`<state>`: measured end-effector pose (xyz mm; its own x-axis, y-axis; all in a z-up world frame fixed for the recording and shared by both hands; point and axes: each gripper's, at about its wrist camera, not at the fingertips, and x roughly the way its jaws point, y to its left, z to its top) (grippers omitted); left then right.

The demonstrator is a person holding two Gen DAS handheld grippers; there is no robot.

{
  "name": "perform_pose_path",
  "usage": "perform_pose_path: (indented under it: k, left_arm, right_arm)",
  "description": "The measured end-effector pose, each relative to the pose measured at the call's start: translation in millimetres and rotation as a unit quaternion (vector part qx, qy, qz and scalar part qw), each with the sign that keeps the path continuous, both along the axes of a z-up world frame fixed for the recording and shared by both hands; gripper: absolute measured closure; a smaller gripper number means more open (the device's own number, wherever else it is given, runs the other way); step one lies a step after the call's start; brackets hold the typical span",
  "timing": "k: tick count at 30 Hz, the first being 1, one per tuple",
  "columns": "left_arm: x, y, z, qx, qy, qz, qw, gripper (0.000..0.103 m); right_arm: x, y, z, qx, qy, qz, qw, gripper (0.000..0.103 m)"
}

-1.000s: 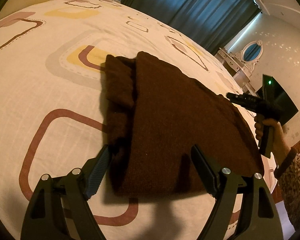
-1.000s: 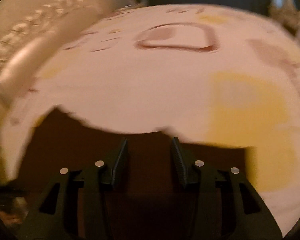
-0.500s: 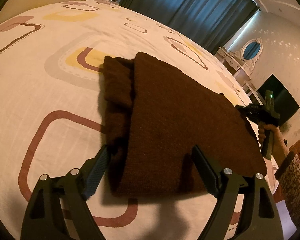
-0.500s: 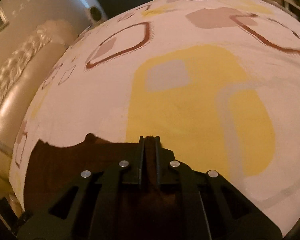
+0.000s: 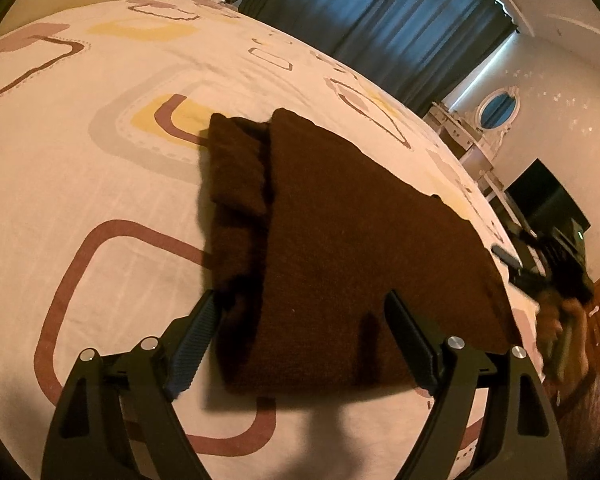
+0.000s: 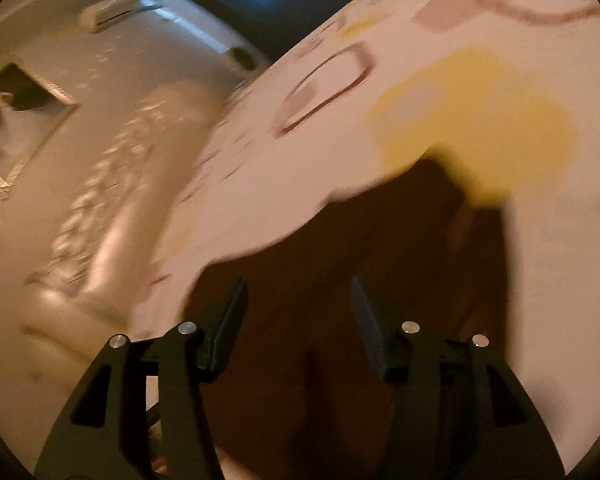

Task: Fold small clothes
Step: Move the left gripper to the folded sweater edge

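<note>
Since a moment ago the right tongs (image 6: 298, 308) have swung round: before, their view looked flat across the bedsheet with the jaws pressed together, and now it is tilted, blurred, and takes in a wall with a framed picture (image 6: 18, 120). Their jaws are opening, with nothing pinched between them; the dark brown knitted garment (image 6: 340, 300) lies below and beyond the tips. From the left side, the same right tongs (image 5: 516, 256) show as a dark smear at the far right edge of the bed, lower than they were a second ago, with the person's hand (image 5: 556, 328) blurred beneath them.

The left tongs (image 5: 300, 306) have not shifted. They hang spread wide over the near edge of the garment (image 5: 360, 248), one finger at its left border and the other over its right part, gripping nothing.

The garment lies folded on the patterned bedsheet (image 5: 80, 168), a narrow folded strip showing along its left side, a broad flat panel covering the rest.

Beyond the bed hang blue curtains (image 5: 388, 24), and a white dressing table with an oval mirror (image 5: 498, 110) stands by the far wall, beside a dark screen (image 5: 548, 200).
</note>
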<state>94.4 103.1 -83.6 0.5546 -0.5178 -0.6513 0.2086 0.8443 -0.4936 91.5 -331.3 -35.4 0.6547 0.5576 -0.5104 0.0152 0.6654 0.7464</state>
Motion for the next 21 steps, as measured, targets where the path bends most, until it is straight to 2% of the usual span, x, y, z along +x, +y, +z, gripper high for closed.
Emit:
perform_pose_path:
  k: [3, 5, 7, 10, 11, 12, 14, 17, 21]
  left_arm:
    - [1, -1, 0, 0.002, 0.001, 0.000, 1.0000, 0.020]
    - [1, -2, 1, 0.005, 0.001, 0.001, 1.0000, 0.020]
    - [2, -2, 1, 0.004, 0.002, 0.001, 1.0000, 0.020]
    - [3, 3, 1, -0.008, 0.008, 0.002, 0.9999, 0.020]
    - [3, 4, 0, -0.013, 0.010, 0.002, 0.9999, 0.020]
    - [4, 7, 0, -0.022, 0.015, 0.004, 0.9996, 0.020]
    - [5, 15, 2, -0.048, 0.031, 0.015, 0.9982, 0.020]
    - [5, 36, 7, -0.115, 0.051, 0.040, 0.9912, 0.021]
    - [21, 53, 8, -0.125, 0.069, 0.055, 0.9882, 0.021]
  right_arm:
    - [-21, 36, 2, 0.063, -0.006, 0.048, 0.997, 0.050]
    - [-29, 70, 4, 0.075, -0.001, 0.091, 0.993, 0.050]
    - [-33, 93, 1, 0.067, 0.009, 0.113, 0.991, 0.050]
    - [-44, 113, -19, 0.000, 0.063, 0.092, 0.994, 0.050]
    - [-49, 115, -30, 0.007, 0.074, 0.086, 0.994, 0.049]
    - [-54, 116, -36, 0.019, 0.071, 0.083, 0.994, 0.050]
    - [-59, 116, -34, 0.013, 0.060, 0.081, 0.995, 0.050]
    - [-62, 114, -32, 0.020, 0.065, 0.077, 0.995, 0.049]
    - [-68, 116, -30, 0.014, 0.054, 0.081, 0.995, 0.049]
